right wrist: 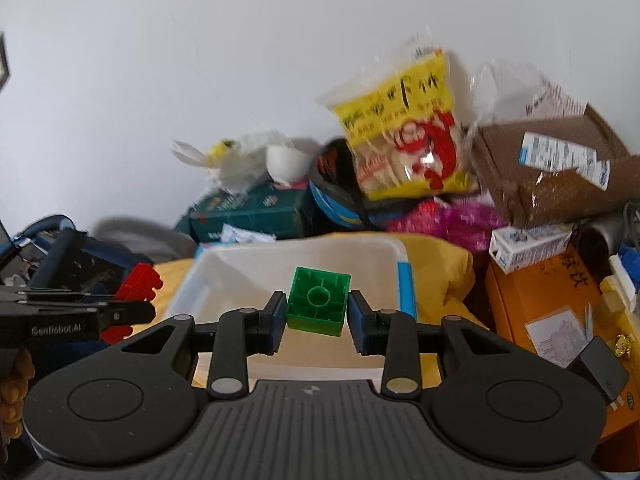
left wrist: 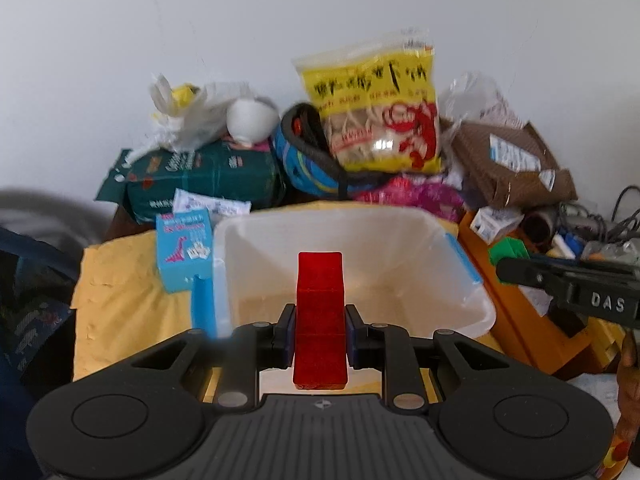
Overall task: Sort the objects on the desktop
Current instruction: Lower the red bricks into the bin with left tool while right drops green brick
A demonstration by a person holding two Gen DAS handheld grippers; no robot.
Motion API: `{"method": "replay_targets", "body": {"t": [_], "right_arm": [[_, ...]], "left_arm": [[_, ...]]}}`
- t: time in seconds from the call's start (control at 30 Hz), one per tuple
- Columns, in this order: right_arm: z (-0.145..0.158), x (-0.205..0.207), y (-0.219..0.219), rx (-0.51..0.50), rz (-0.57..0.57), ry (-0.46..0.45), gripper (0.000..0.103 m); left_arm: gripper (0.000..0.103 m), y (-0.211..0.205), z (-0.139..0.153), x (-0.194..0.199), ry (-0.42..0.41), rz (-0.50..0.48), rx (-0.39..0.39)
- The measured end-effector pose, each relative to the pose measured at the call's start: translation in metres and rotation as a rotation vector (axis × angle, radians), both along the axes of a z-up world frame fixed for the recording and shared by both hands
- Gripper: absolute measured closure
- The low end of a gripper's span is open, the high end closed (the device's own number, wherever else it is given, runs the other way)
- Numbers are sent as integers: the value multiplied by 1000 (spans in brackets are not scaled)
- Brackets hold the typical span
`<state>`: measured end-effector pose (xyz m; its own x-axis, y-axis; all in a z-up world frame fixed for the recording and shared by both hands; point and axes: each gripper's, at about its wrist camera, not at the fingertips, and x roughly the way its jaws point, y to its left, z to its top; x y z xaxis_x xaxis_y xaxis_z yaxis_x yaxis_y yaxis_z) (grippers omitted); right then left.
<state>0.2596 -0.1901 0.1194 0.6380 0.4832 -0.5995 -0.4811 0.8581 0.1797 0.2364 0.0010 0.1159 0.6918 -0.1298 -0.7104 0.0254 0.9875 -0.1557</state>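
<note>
My left gripper is shut on a long red block and holds it above the near rim of a white plastic bin. My right gripper holds a green square block over the same bin; the green block looks tilted, with a small gap at the right finger. The right gripper and green block show at the right of the left wrist view. The left gripper with the red block shows at the left of the right wrist view. The bin looks empty inside.
The bin sits on a yellow cloth. A light blue dinosaur box stands left of it. Behind it are a green package, a yellow noodle bag, a brown carton and an orange box.
</note>
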Motion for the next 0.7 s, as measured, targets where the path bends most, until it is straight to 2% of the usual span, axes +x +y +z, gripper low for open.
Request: {"method": "replay_targets", "body": {"t": [0.2,0.27,0.3,0.33,0.4,0.43,0.57,0.7], "right_arm": [[-10,24,14,-66,15,46,66],[-11,29,17,-76,18,52,66],[-12,31,19,-79,20,54,64],[-11,33,21,-84,17,51,58],[-10,32,23,-92,8,25,45],[-10,31,23,-92,11,17,43],[-10,21,18,-58,22,4,43],[-22,-15,2,-21,54,-6,43]], "left_arm": [[76,-1,-3,20,24,12,33],[70,0,-3,25,25,32,35],[57,1,-3,28,26,50,35],[49,2,-3,29,19,69,32],[48,5,-4,28,2,76,29],[48,5,-6,27,0,66,34],[48,8,-12,6,-32,33,53],[48,14,-33,-46,-67,-23,74]]}}
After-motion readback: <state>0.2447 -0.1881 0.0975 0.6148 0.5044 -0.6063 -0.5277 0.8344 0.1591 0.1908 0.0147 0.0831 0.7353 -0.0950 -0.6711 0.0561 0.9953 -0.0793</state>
